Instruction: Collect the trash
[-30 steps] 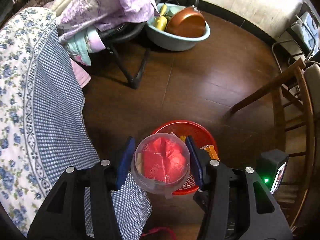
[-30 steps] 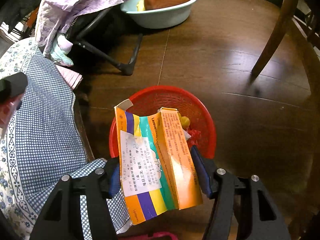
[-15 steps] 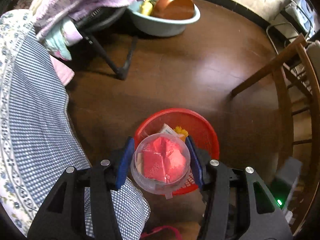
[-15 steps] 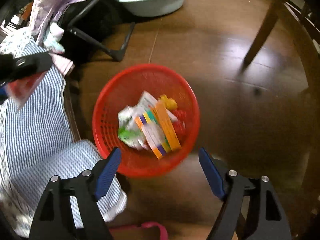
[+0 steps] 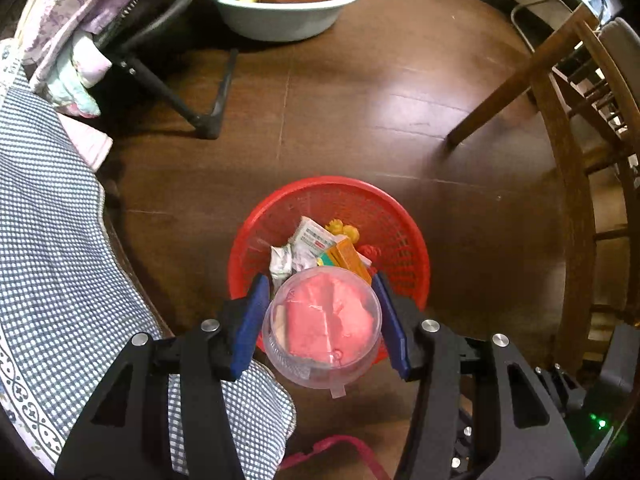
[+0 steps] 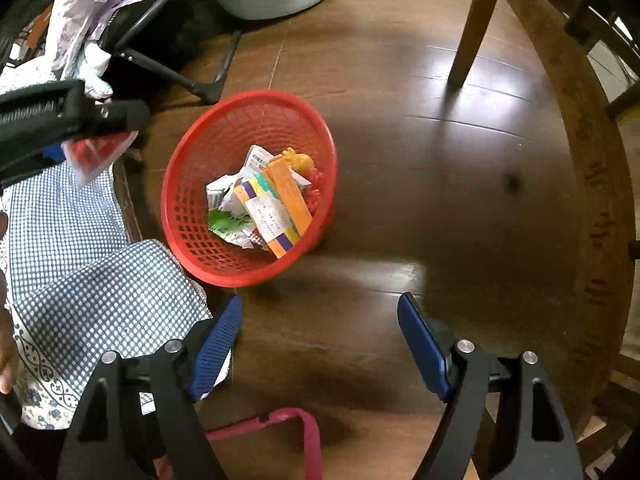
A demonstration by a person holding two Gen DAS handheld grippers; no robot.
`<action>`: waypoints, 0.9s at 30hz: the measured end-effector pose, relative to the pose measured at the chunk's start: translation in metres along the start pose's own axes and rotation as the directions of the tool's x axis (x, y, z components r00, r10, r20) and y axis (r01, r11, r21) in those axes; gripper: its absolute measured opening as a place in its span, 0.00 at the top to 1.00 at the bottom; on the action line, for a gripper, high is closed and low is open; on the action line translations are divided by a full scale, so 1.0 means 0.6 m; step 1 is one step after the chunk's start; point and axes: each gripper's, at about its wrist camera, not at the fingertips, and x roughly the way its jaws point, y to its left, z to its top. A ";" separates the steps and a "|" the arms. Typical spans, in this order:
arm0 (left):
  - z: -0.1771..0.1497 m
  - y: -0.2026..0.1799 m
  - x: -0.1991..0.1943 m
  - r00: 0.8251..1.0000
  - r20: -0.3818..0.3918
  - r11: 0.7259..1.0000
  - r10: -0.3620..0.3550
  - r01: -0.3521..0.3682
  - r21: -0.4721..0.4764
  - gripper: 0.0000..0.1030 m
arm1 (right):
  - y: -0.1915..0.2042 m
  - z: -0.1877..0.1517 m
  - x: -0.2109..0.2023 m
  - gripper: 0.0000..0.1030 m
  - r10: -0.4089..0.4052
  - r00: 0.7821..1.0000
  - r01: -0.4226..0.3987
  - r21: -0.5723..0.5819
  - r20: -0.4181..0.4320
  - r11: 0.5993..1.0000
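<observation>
My left gripper [image 5: 320, 320] is shut on a clear plastic cup [image 5: 322, 326] with red paper inside, held above the near rim of the red mesh basket [image 5: 404, 220]. The basket [image 6: 192, 200] stands on the wooden floor and holds crumpled wrappers and an orange, purple and green carton [image 6: 276, 208]. My right gripper [image 6: 320, 340] is open and empty, above the floor on the near side of the basket. The left gripper and its cup [image 6: 96, 152] show at the left of the right wrist view.
A blue checked cloth [image 5: 48, 240] covers a surface on the left. A pale basin [image 5: 280, 8] with a copper pan sits at the back. A folding frame with clothes [image 5: 120, 20] stands back left. A wooden chair [image 5: 560, 120] is on the right. A pink strap [image 6: 280, 424] lies near.
My right gripper opened and dropped the carton into the basket, then pulled back. My left gripper carried the cup to the right, over the basket.
</observation>
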 end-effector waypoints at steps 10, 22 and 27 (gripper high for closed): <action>-0.002 0.004 0.006 0.999 -0.031 0.999 -0.024 0.023 -0.030 0.17 | 0.007 0.002 -0.001 0.24 0.000 1.000 0.000 -0.004 0.001 1.000; 0.001 0.002 -0.028 0.999 0.010 0.999 0.034 -0.034 -0.033 0.17 | 0.022 0.012 -0.036 0.24 -0.014 0.999 0.015 -0.035 0.048 0.999; -0.003 0.000 -0.088 0.995 0.081 0.997 0.056 -0.052 -0.049 0.17 | 0.041 0.013 -0.089 0.11 -0.021 0.989 0.031 -0.072 0.146 0.997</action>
